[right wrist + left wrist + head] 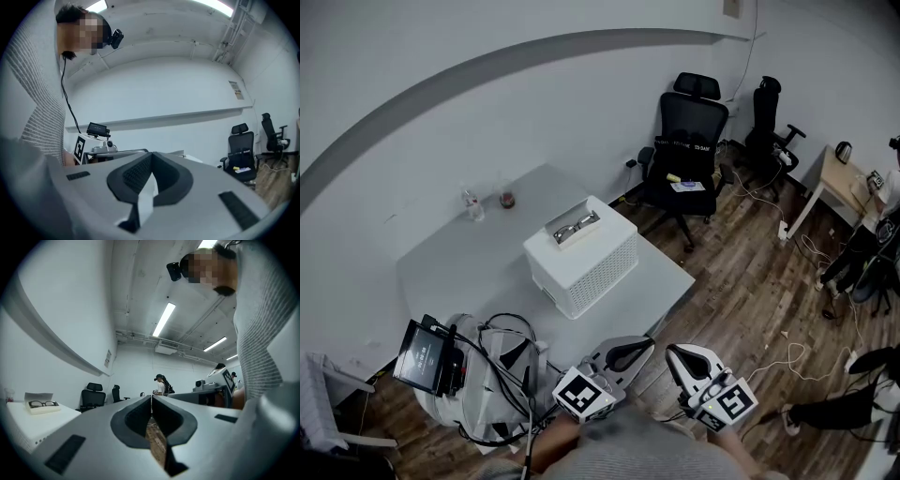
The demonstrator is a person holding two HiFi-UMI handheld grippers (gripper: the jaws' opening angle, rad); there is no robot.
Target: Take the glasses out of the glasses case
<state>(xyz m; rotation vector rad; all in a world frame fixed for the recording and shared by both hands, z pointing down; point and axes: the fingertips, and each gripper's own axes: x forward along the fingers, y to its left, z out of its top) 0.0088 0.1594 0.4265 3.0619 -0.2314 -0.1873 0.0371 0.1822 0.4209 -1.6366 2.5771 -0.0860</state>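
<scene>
In the head view we hold the left gripper [642,345] and the right gripper [673,352] side by side, low in the picture. Both are well apart from the white perforated box [591,267] on the tabletop [459,267]. The open glasses case [572,226] lies on top of that box.

In the left gripper view, the jaws are pressed together with nothing between them. At far left the glasses [43,403], black-framed, rest in the case on the box.

In the right gripper view, the jaws meet at their tips, empty. A black office chair [241,150] stands at right.
</scene>
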